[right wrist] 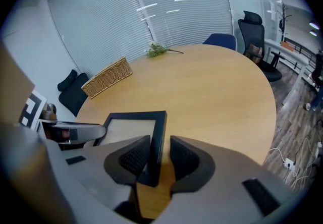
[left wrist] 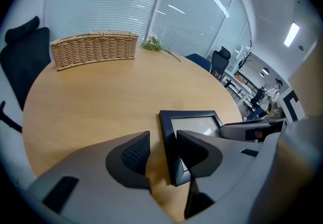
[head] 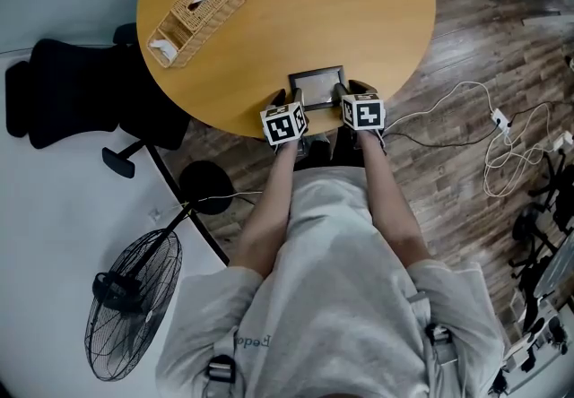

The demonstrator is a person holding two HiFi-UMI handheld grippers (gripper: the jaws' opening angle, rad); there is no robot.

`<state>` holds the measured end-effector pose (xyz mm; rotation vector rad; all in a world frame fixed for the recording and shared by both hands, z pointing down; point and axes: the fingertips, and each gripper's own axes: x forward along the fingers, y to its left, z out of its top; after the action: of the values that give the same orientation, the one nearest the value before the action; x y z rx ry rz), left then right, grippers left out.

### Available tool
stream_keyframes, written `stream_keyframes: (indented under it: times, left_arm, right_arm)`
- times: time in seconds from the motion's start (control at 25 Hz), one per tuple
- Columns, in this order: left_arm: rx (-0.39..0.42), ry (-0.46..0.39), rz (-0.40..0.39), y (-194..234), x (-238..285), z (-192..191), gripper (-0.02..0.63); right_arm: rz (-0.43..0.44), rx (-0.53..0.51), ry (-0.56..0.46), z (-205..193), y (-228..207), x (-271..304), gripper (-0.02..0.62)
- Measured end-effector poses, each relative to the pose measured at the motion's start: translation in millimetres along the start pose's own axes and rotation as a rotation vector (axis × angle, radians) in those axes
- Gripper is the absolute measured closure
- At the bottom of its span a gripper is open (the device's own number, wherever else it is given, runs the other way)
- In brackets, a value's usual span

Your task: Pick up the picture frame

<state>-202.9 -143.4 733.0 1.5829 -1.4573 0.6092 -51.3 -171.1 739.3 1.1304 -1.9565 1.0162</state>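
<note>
Shows the picture frame [head: 316,82] lying flat at the table's [head: 296,11] near edge, lower centre of the head view. Shows the left gripper [left wrist: 162,142] straddling the left rail, jaws wide, and the right gripper [right wrist: 160,145] straddling the right rail, jaws narrow, seemingly not yet pressing. Looks light, stiff, glazed and fragile; best pinched by the rails.

A light grey short-sleeved T-shirt [head: 332,298] is worn under dark buckled straps [head: 220,369]. The left gripper [left wrist: 161,150] and right gripper [right wrist: 160,155] are moulded grey, with dark ribbed pads [left wrist: 136,152] inside the jaws and black-and-white marker cubes [head: 284,123] behind.
</note>
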Motion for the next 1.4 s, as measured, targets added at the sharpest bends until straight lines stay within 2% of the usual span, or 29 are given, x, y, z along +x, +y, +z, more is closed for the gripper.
stream_keyframes:
  times: [0.28, 0.44, 0.56, 0.64, 0.88, 1.24, 1.4]
  left_arm:
    - [0.019, 0.027, -0.03, 0.7, 0.4, -1.2, 0.428]
    - [0.019, 0.044, -0.026, -1.8, 1.1, -2.5, 0.43]
    - [0.05, 0.05, -0.009, -9.6, 3.1, -1.3, 0.502]
    - [0.068, 0.057, 0.027, -12.0, 3.8, -1.8, 0.509]
    - [0.036, 0.052, 0.072, -11.4, 4.3, -1.4, 0.511]
    - [-0.059, 0.027, 0.073, -8.5, 4.4, -2.7, 0.511]
    - [-0.03, 0.032, 0.067, -9.7, 5.9, -3.6, 0.511]
  right_arm:
    - [0.031, 0.011, -0.001, 1.3, 1.3, -0.1, 0.468]
    - [0.021, -0.005, 0.013, -0.8, 0.9, 0.5, 0.468]
    - [0.001, -0.027, 0.014, 1.1, 5.3, 1.5, 0.514]
    - [-0.024, -0.045, 0.021, 0.3, 6.2, 2.4, 0.514]
    - [-0.064, -0.059, 0.025, 0.8, 6.6, 2.0, 0.515]
    - [-0.048, -0.055, 0.001, 0.9, 6.9, 1.6, 0.515]
    - [-0.025, -0.048, 0.0, 0.1, 6.2, 2.9, 0.515]
